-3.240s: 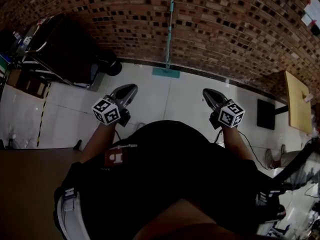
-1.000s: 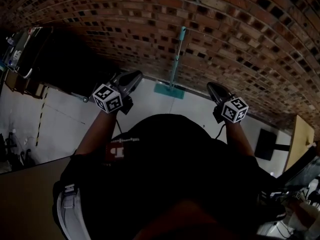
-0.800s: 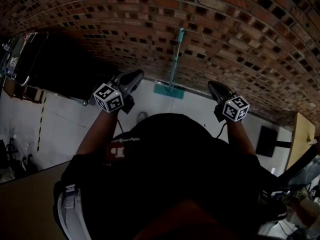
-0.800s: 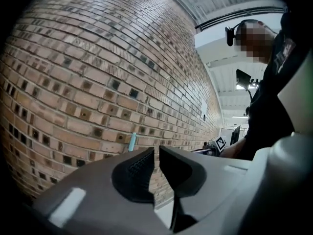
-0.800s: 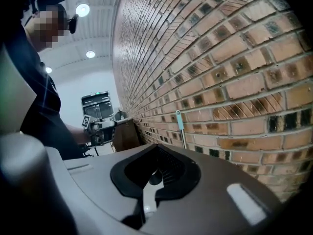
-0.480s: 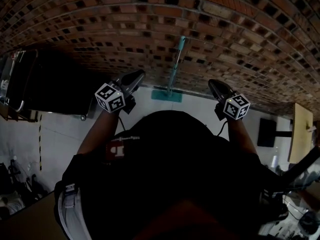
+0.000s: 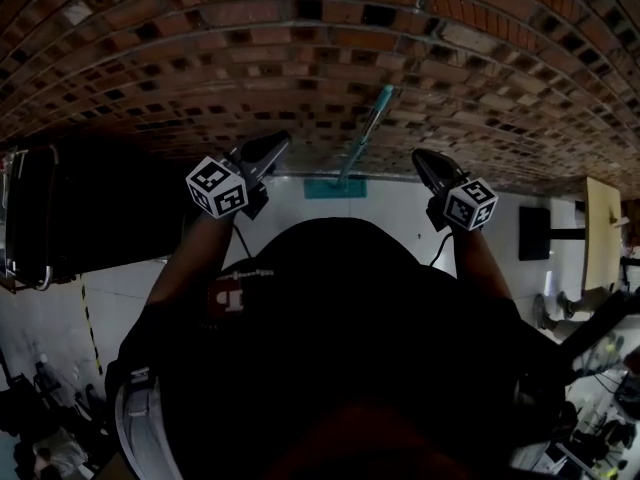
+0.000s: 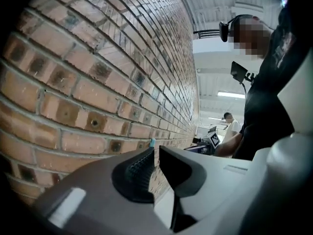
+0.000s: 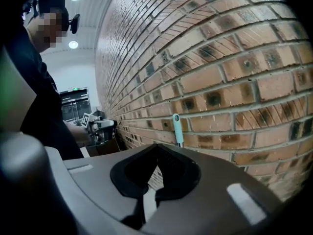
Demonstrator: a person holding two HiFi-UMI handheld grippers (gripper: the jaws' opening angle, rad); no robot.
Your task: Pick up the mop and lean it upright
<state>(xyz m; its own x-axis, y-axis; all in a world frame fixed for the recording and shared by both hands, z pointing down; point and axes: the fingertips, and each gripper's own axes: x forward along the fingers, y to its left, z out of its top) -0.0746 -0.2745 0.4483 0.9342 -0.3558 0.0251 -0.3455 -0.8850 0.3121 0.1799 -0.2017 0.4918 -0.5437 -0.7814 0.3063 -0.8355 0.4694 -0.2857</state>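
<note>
**Teal mop propped on the bricks, both grippers empty**

Teal flat mop (image 7: pixel 362 133) leans on the red-brown brick wall (image 7: pixel 200 58). Its thin handle slants up the bricks, and its flat rectangular head lies on the pale floor (image 7: pixel 390 203) right at the wall's foot. In the head view it stands between the two grippers and beyond them, and neither touches it. The right gripper view shows the rounded top of the mop's handle (image 9: pixel 177 129) against the bricks, just above that gripper's jaws. The left gripper view shows only a small teal tip of it (image 8: pixel 152 142) past its own jaws.

The left gripper (image 7: pixel 272 146) points at the wall. Its jaws stand slightly apart, with a narrow slit between the ribbed pads (image 8: pixel 139 168) and nothing in it. The right gripper (image 7: pixel 422 158) also faces the wall, on the other side of the mop. Its jaws are closed together, the tips meeting, with nothing gripped.

The person's black shirt (image 7: pixel 350 348) fills the lower half of the head view, with both forearms reaching out from it.

Against the wall at the left is a large dark bulk (image 7: pixel 90 208), too dim to make out. At the far right stand a light wooden table (image 7: pixel 598 230) and a black square panel (image 7: pixel 534 233) beside it. Far back in the left gripper view is another person in a white top (image 8: pixel 230 126).
</note>
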